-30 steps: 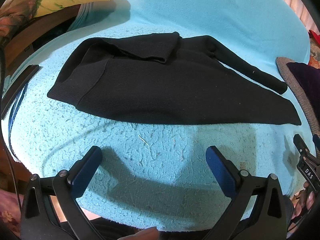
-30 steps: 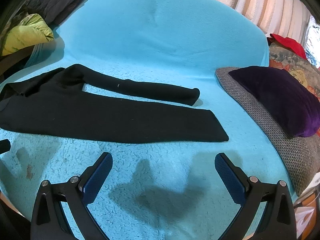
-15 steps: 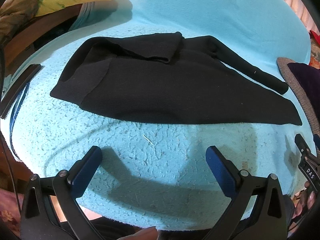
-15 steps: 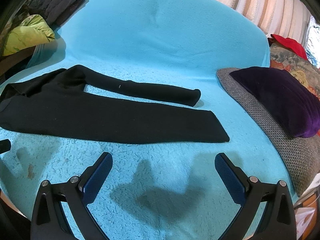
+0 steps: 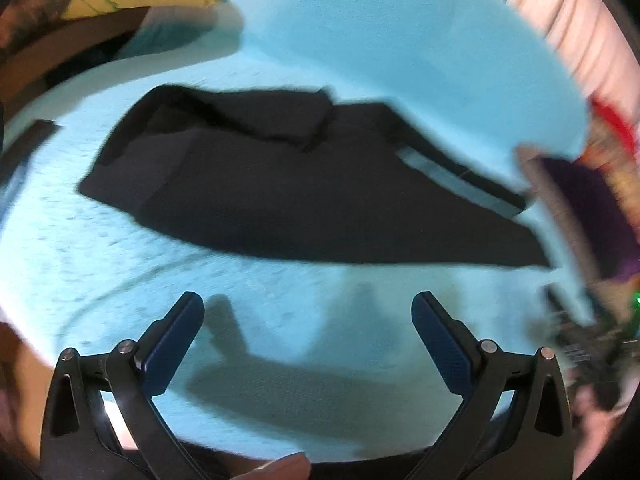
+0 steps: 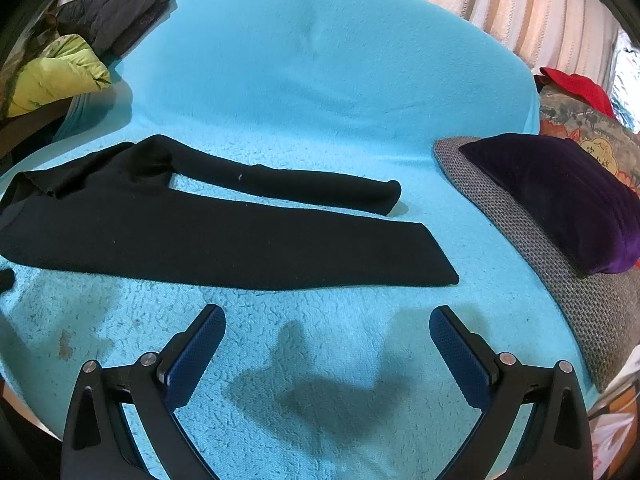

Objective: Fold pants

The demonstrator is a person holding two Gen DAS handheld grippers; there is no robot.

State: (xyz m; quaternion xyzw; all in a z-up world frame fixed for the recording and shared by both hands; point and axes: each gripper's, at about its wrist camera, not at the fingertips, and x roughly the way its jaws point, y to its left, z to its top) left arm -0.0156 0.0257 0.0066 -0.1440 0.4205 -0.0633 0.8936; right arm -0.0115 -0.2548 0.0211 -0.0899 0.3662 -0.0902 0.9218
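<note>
Near field, at 6 o'clock in each wrist view: left gripper (image 5: 307, 308) and right gripper (image 6: 327, 320) both spread wide and empty, blue pads (image 6: 196, 354) hovering over shadowed turquoise cover (image 6: 320, 80), touching nothing. Just beyond, toward 12 o'clock from both tools: black pants (image 6: 224, 236) lying flat on the cover, unfolded, long axis running from 9 to 3 o'clock across each view. Waist end bunched at 9 o'clock in the right view and filling the middle of the left view (image 5: 248, 176); near leg flat with its hem at about 4 o'clock of the right view; far leg (image 6: 304, 188) splayed away, narrower and partly rolled, a wedge of cover showing between the two. Judged from this layout: right tool nearer the hems, left tool nearer the waist, and the far leg due to be brought onto the near one before any lengthwise fold. Left view smeared by motion, fine detail unreadable. Farther out: purple cushion (image 6: 560, 200) on a grey woven pad (image 6: 592, 304) at 3 o'clock, yellow-green jacket (image 6: 56, 76) and dark quilted garment (image 6: 116, 8) at 10 o'clock, red cloth (image 6: 576, 86) at 2 o'clock, striped pale upholstery (image 6: 520, 4) along the back.
</note>
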